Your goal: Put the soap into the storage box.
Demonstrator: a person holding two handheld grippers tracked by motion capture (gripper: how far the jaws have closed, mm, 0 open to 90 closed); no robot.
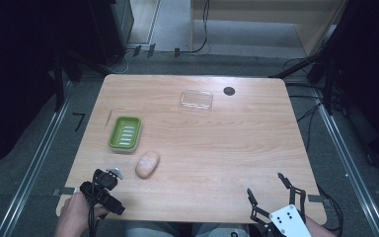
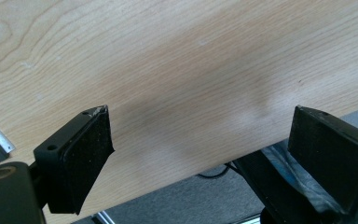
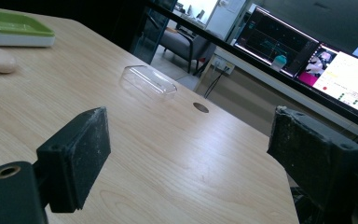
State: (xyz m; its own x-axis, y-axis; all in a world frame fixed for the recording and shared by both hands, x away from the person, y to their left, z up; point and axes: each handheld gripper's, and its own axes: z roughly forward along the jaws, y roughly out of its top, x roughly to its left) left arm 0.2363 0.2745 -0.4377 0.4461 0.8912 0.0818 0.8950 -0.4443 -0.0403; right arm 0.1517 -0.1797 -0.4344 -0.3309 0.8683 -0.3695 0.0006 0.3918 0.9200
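Both sets of tongs wide open and empty: left tongs (image 1: pixel 109 181) low over the near-left corner of the worktop (image 1: pixel 217 148), right tongs (image 1: pixel 271 193) at the near-right edge, jaws spread and aimed across the wood. Nearest to the left tongs, the pale oval soap bar (image 1: pixel 147 164), lying flat just beside the near end of the green soap dish (image 1: pixel 125 133), apart from it by a narrow gap. Clear lid (image 1: pixel 197 99) well apart, toward the far edge, near the dark round hole (image 1: pixel 229 91). Likely trouble: a smooth, rounded bar squirting out from between flat pads if pinched off-centre or too high on its curve; a nudge from one jaw before closing, pushing it against the dish and shifting both. For the lid, transparent and low, easy to misjudge its rim and skid it toward the far edge.
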